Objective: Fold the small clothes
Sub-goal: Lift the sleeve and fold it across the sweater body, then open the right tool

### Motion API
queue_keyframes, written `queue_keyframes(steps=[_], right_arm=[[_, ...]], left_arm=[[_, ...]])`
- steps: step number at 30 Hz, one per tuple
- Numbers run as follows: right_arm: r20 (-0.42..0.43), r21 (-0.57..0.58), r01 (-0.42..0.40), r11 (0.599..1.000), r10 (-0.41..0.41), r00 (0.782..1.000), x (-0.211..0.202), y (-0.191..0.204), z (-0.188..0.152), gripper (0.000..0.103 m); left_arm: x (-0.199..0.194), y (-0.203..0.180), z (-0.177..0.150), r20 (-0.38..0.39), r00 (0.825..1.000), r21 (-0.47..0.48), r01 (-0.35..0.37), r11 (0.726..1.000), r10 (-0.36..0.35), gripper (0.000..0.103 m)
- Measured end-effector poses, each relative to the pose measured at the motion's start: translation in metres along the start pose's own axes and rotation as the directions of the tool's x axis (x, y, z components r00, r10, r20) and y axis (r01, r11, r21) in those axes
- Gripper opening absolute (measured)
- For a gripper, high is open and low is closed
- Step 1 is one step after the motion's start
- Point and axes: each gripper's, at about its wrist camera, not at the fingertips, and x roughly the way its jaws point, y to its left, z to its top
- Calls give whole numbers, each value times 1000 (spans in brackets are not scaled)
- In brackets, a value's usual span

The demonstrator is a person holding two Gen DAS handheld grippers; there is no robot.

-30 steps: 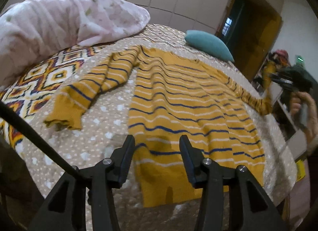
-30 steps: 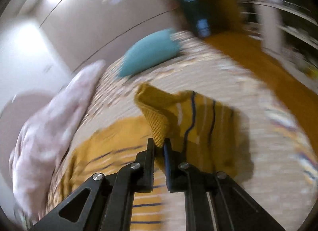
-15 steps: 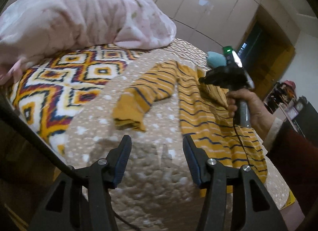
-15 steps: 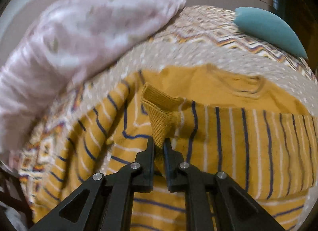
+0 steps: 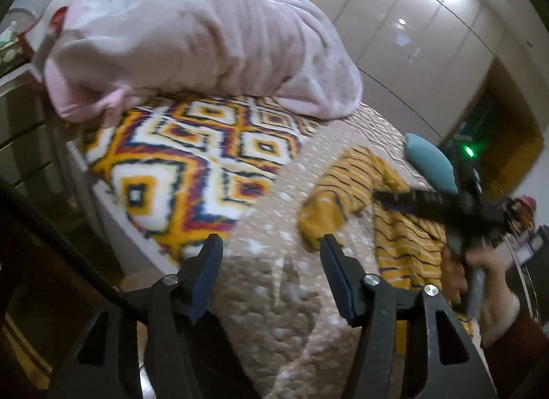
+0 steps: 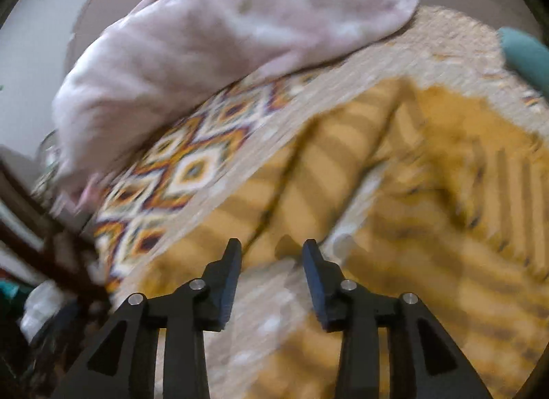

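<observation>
My left claw [image 5: 271, 244] is opening, gripping nothing | my right claw [image 6: 271, 249] is opening, empty, hovering over the sweater [image 6: 429, 165] | bed [image 5: 274, 296]

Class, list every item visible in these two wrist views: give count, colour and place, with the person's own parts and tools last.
Sweater: one, mustard with dark stripes, spread on the bed.
Duvet: one, pale pink, bunched at the bed's far end.
Bedspread: one, beige dotted with a diamond-pattern panel, covering the bed.
Cushion: one, teal, beyond the sweater.
Wardrobe: one, beige, glossy, behind.
Left gripper: black, opening, nothing between.
Right gripper: black, opening above the sweater.
Hand: one, holding the right gripper's handle.
</observation>
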Motion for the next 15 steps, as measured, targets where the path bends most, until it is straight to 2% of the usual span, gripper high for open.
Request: queue_keyframes(steps=[3,5,12,13,14,15], right_arm=[[0,-54,-33,998,33,999,2,26,-20,42],[-10,-92,-46,995,45,999,5,43,-31,53],[-22,13,37,999,-37,999,34,43,-36,64],[-27,32,34,999,-33,999,43,42,-35,64],[-29,47,23,999,-22,999,47,40,-36,59],[-26,63,6,998,-5,1000,49,39,-36,46]], left_arm=[[-3,6,1,8,1000,-11,-1,1000,1,59],[-4,8,0,13,1000,-12,-5,1000,5,59],[-6,14,-2,10,1000,-37,11,999,-10,60],[-6,14,-2,7,1000,-38,14,999,-13,60],[-6,13,-2,3,1000,-38,17,999,-17,60],[-6,12,-3,-1,1000,-36,19,999,-19,60]])
